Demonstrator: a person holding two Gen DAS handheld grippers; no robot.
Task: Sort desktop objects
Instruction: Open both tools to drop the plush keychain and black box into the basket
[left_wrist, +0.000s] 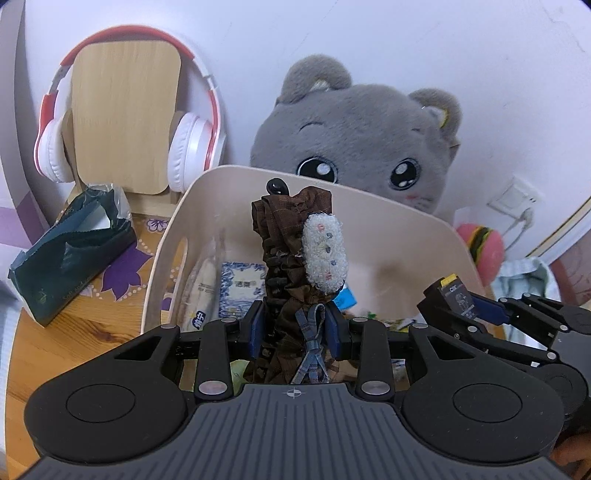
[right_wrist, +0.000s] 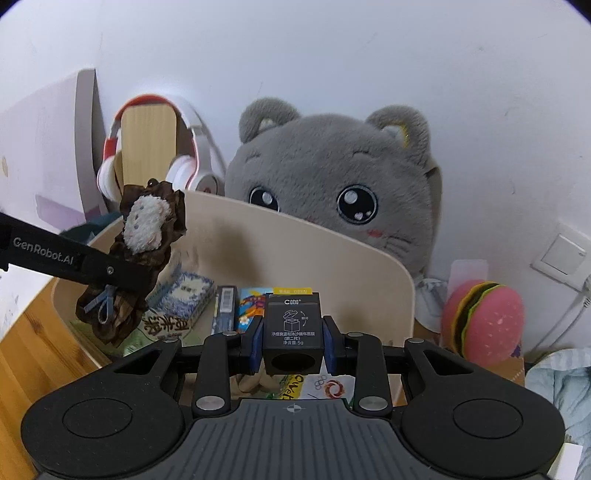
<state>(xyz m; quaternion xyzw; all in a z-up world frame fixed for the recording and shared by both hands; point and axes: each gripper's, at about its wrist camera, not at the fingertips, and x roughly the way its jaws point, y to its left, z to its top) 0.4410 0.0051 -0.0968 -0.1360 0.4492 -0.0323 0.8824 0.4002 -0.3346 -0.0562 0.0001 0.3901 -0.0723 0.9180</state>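
My left gripper (left_wrist: 295, 328) is shut on a brown fabric scrunchie (left_wrist: 284, 266) with a white fluffy patch, held upright over the cream bin (left_wrist: 406, 236). The scrunchie also shows in the right wrist view (right_wrist: 147, 236), above the bin's left side. My right gripper (right_wrist: 293, 345) is shut on a small black box (right_wrist: 293, 328) with white print and a yellow top strip, held over the bin (right_wrist: 332, 243). That box shows at the right of the left wrist view (left_wrist: 458, 299). Inside the bin lie several packets and a blue-white tissue pack (right_wrist: 188, 295).
A big grey plush cat (right_wrist: 332, 184) sits behind the bin against the wall. Red-white headphones (left_wrist: 192, 147) hang on a wooden stand at back left. A dark green tissue pack (left_wrist: 70, 254) lies left of the bin. A pink burger toy (right_wrist: 484, 325) and light cloth (right_wrist: 561, 391) are at the right.
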